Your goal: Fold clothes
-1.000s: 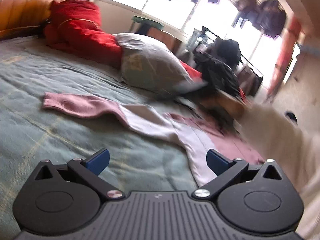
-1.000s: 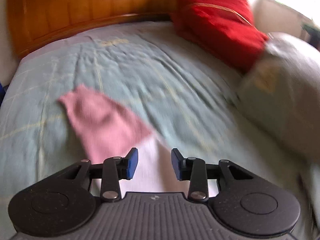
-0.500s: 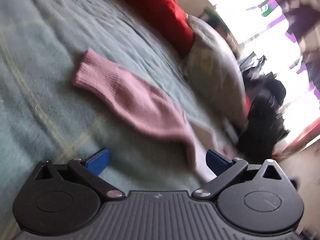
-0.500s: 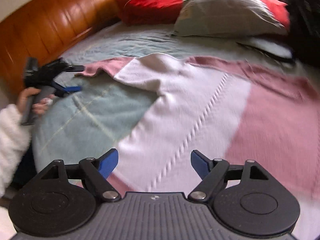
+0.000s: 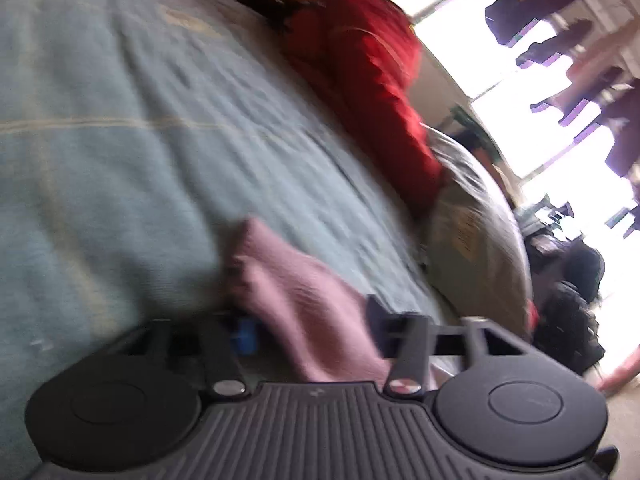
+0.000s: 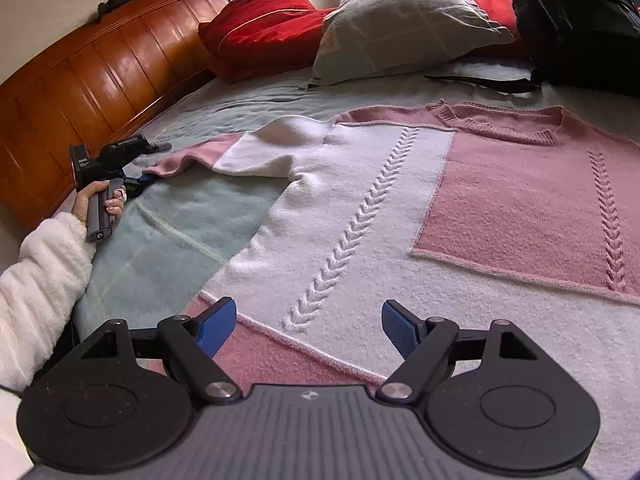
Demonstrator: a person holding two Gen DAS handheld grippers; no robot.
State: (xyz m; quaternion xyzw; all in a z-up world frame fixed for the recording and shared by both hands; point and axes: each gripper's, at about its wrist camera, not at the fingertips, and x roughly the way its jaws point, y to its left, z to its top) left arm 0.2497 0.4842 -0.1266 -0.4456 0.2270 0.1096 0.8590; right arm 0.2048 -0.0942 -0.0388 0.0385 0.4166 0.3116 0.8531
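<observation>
Near bed edge, left gripper fingers around pink cuff, blanket beyond.

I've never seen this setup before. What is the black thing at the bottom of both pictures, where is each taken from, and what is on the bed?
Each picture comes from a camera mounted on a handheld two-finger gripper; there is no robot. The black shape at the bottom is the gripper itself.

The right wrist view shows the right gripper, fingers open, hovering over a pink-and-white knitted sweater spread flat on the pale blue-green bedspread. At the left, the person's hand holds the left gripper at the sweater's pink sleeve cuff.

The blurred left wrist view shows that cuff lying between its fingers; whether they have closed is unclear.

A red pillow, a grey pillow and a black bag lie behind.
</observation>
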